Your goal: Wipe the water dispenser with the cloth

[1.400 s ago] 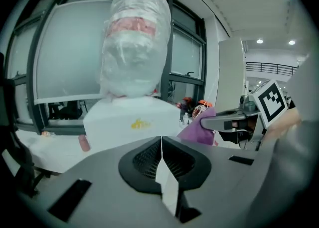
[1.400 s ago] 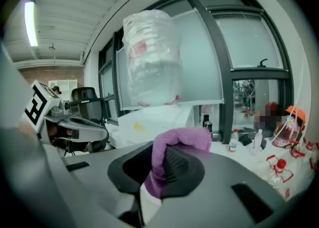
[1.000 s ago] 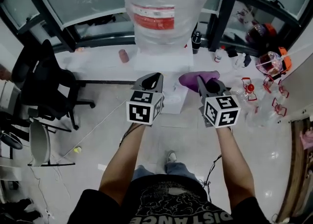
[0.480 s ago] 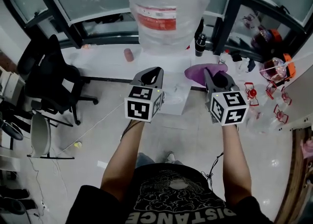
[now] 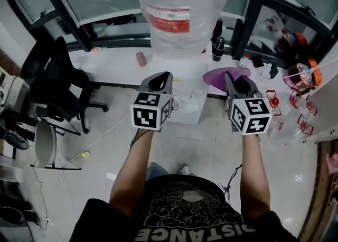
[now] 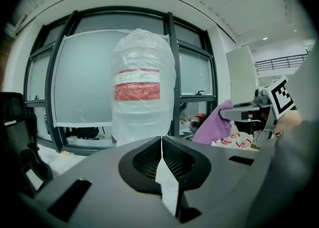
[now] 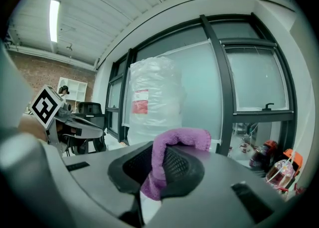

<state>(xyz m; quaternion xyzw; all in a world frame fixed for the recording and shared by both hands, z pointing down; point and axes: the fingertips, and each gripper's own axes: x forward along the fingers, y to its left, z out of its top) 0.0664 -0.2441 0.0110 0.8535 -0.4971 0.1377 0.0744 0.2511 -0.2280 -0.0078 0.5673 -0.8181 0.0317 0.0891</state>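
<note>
Right gripper [image 5: 231, 80] pinches a purple fluffy cloth [image 5: 219, 76]. The right gripper view shows the fabric clamped between the jaws, with a fold draped over the tips. Left gripper [image 5: 161, 77] has its jaws pressed together with nothing between them. It is held level with the right one, and the two are well apart. The white water dispenser [image 5: 182, 72], topped by a large plastic-wrapped bottle with a red label [image 5: 177, 14], stands upright against the window wall, long axis vertical. It lies ahead of both grippers. From the cloth it sits forward and a little to the left, and the cloth's edge is near the cabinet's right top corner; contact cannot be told. The left gripper faces the cabinet more squarely, but the right carries the cloth. Judgement: wiping not yet begun, and the next move calls for a push forward-left onto the cabinet top.
</note>
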